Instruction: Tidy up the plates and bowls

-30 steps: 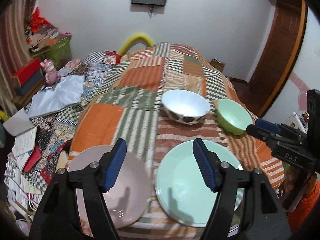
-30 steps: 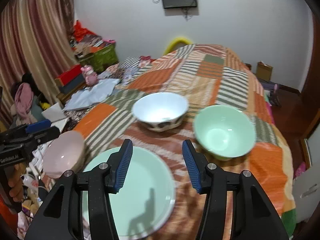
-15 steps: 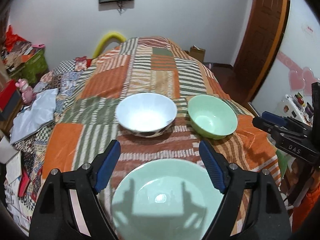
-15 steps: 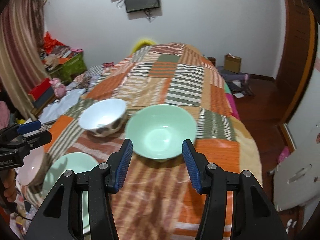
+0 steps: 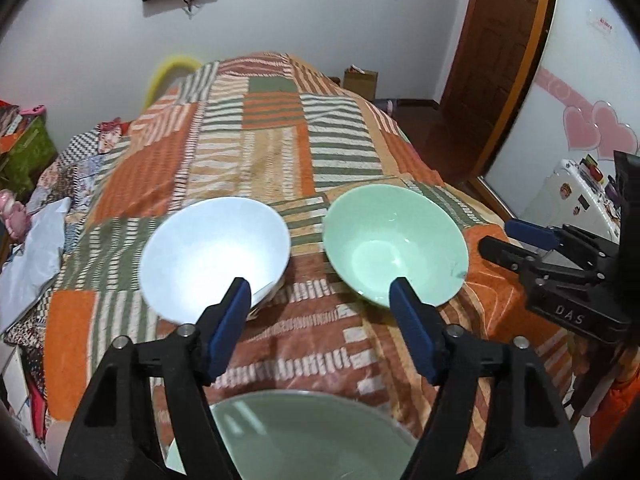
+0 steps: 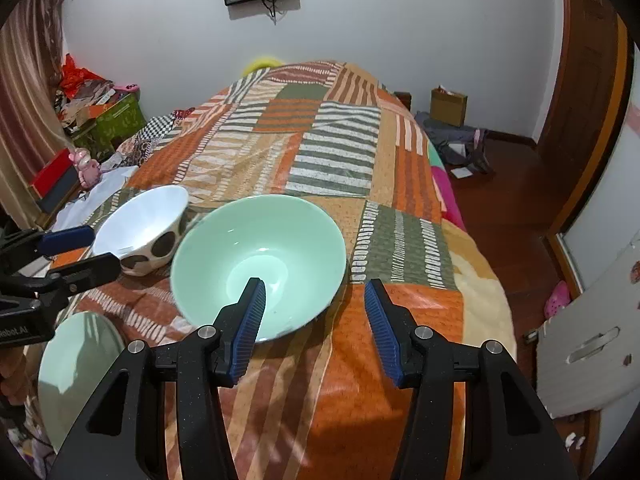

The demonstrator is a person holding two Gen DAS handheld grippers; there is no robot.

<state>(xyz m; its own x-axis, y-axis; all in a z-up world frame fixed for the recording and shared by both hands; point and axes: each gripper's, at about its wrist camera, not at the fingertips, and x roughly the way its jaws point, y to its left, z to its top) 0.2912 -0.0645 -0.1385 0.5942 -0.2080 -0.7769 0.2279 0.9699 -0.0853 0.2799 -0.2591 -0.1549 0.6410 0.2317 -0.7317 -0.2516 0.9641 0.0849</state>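
Note:
A white bowl with dark spots (image 5: 216,256) (image 6: 140,226) and a mint green bowl (image 5: 394,242) (image 6: 260,256) sit side by side on the patchwork bedspread. A mint green plate (image 5: 304,436) (image 6: 76,368) lies nearer, under my left gripper. My left gripper (image 5: 320,328) is open and empty, above the cloth between the two bowls. My right gripper (image 6: 316,328) is open and empty, its left finger over the green bowl's near rim; it also shows at the right of the left wrist view (image 5: 560,272).
The bedspread (image 6: 332,160) covers a bed that drops off to a wooden floor (image 6: 508,208) on the right. Clutter, a green crate (image 6: 112,120) and a pink toy (image 6: 86,168) lie at the left. A white appliance door (image 6: 592,344) stands at the right.
Both grippers have moved forward toward the bowls. The green plate has slid to the bottom of the left view and the pink plate has left it. The right gripper swung right onto the green bowl.

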